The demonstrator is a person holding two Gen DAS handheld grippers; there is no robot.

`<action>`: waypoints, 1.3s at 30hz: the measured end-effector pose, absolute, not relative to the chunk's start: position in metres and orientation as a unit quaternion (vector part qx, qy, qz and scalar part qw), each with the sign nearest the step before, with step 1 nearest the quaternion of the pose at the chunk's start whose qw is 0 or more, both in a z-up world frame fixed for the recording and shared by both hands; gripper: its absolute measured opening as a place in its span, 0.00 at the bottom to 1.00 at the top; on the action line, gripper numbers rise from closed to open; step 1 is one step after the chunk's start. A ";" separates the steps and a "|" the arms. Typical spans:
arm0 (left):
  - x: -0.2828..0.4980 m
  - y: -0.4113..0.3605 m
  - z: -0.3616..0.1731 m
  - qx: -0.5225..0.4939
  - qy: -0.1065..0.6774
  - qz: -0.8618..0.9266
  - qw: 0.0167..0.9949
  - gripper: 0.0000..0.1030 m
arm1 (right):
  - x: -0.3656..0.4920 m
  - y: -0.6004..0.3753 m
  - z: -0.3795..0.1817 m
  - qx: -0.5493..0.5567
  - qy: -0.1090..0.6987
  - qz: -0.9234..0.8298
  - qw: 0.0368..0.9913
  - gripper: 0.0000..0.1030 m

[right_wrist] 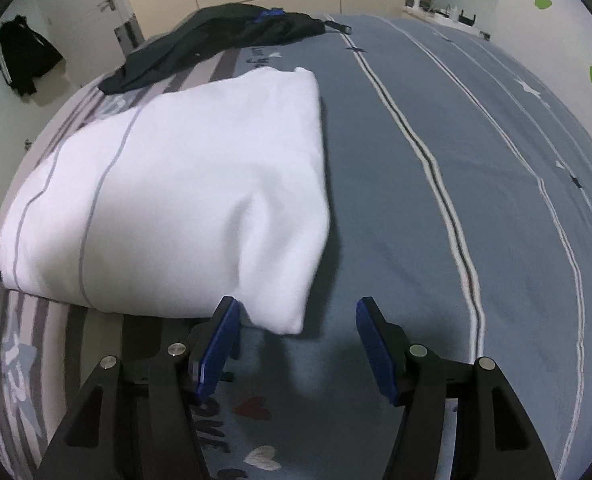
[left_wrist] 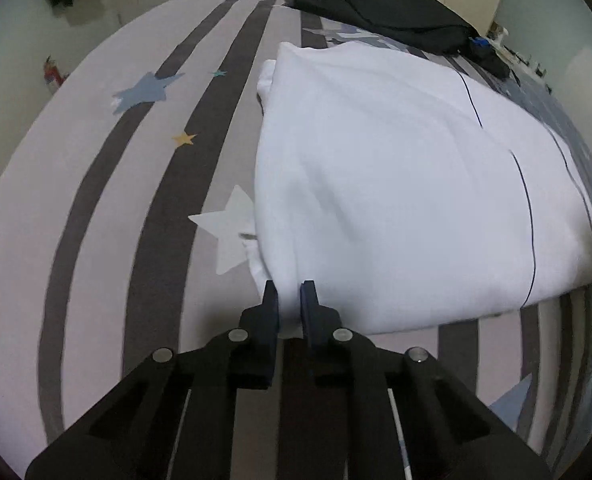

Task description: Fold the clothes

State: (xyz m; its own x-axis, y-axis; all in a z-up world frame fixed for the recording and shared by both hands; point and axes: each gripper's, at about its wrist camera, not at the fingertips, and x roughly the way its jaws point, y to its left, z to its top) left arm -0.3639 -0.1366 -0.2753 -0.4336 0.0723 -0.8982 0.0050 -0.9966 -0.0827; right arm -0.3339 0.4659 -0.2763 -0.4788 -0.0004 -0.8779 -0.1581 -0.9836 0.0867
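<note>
A white garment (left_wrist: 396, 184) with thin dark stripes lies folded on the bed. My left gripper (left_wrist: 290, 288) is shut on the garment's near left corner, with cloth pinched between the blue pads. In the right wrist view the same white garment (right_wrist: 184, 192) lies left of centre. My right gripper (right_wrist: 296, 306) is open and empty, its jaws wide apart just in front of the garment's near right corner, above the blue sheet.
The bed cover (left_wrist: 96, 200) is grey-striped with stars on the left and blue (right_wrist: 456, 160) with white lines on the right. A pile of dark clothes (left_wrist: 396, 12) lies at the far end, also in the right wrist view (right_wrist: 216, 36). A dark jacket (right_wrist: 24, 56) hangs on the wall.
</note>
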 end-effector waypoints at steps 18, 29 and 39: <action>-0.377 -0.146 -0.243 -0.497 -0.015 0.868 -0.007 0.05 | -0.336 0.481 -0.279 -0.511 0.118 0.851 0.031 0.10; -0.376 -0.150 -0.249 -0.516 0.025 0.856 -0.002 0.05 | -0.326 0.533 -0.304 -0.582 0.031 0.809 0.081 0.04; -0.371 -0.147 -0.255 -0.528 0.008 0.849 0.001 0.11 | -0.337 0.505 -0.262 -0.501 0.130 0.855 0.036 0.27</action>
